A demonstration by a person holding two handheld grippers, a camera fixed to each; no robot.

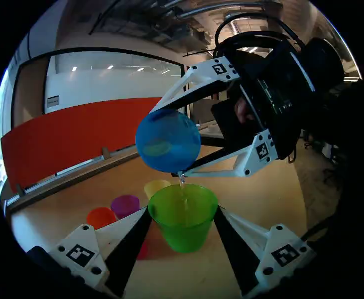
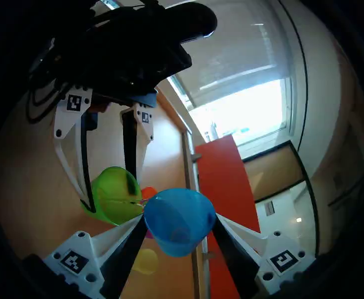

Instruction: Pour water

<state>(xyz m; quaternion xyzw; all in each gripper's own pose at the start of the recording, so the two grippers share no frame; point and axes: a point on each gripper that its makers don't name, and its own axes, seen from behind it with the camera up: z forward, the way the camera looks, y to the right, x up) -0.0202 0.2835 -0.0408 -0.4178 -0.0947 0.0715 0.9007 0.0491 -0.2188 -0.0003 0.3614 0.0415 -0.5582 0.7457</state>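
Wooden table (image 1: 261, 199), tipped translucent blue cup (image 1: 168, 141) dripping into green cup (image 1: 183, 217)

In the left gripper view, a yellow plastic cup (image 1: 157, 187) is half covered by the translucent green plastic cup (image 1: 183, 222), and a red cup (image 1: 143, 250) is almost wholly hidden behind a white gripper finger (image 1: 124, 235). The person's hand (image 1: 240, 110) is largely masked by a black housing (image 1: 281, 94).

In the right gripper view, an orange plastic cup (image 2: 149, 191) is reduced to a sliver between the green cup (image 2: 109, 197) and the translucent blue plastic cup (image 2: 180, 226). The yellow cup (image 2: 146, 261) is blurred and partly covered by a finger (image 2: 127, 245). Whether the blue cup holds water cannot be told.
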